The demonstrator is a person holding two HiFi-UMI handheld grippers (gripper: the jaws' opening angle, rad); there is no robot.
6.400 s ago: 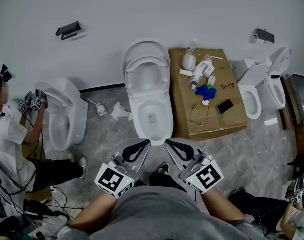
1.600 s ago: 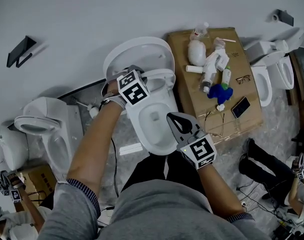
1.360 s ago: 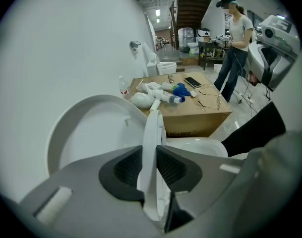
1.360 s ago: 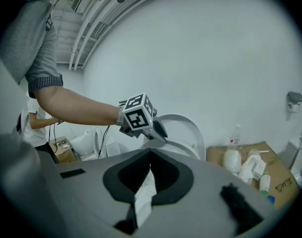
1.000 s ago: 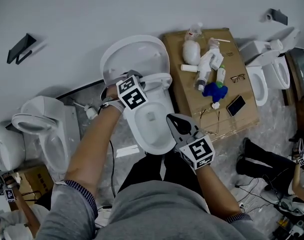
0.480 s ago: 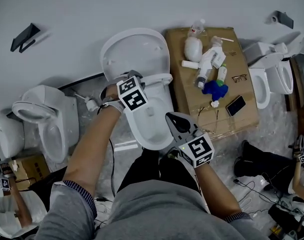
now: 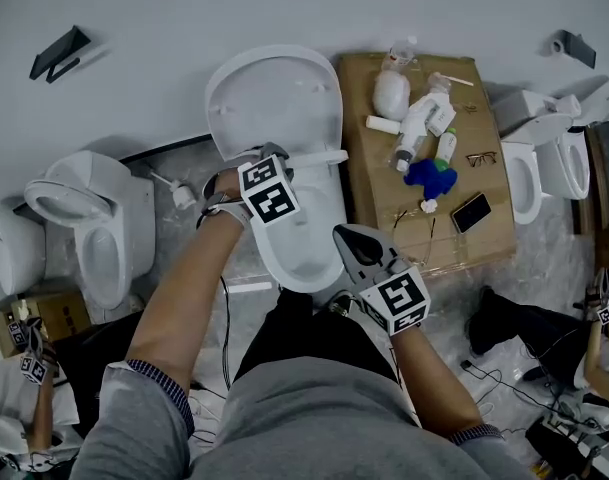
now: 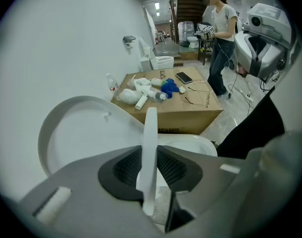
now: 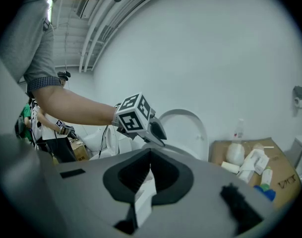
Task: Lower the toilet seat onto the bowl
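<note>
- The left gripper (image 8: 150,153), jaws just eased wider, lightly pinches the rim of the white plastic toilet seat (image 8: 151,118), half-lowered between upright white lid (image 7: 274,93) and white ceramic bowl (image 7: 324,216).
- Best lowered slowly, because letting go early risks a slam.
- The right gripper (image 9: 150,155), jaws together and empty, hovers by the bowl's front.
</note>
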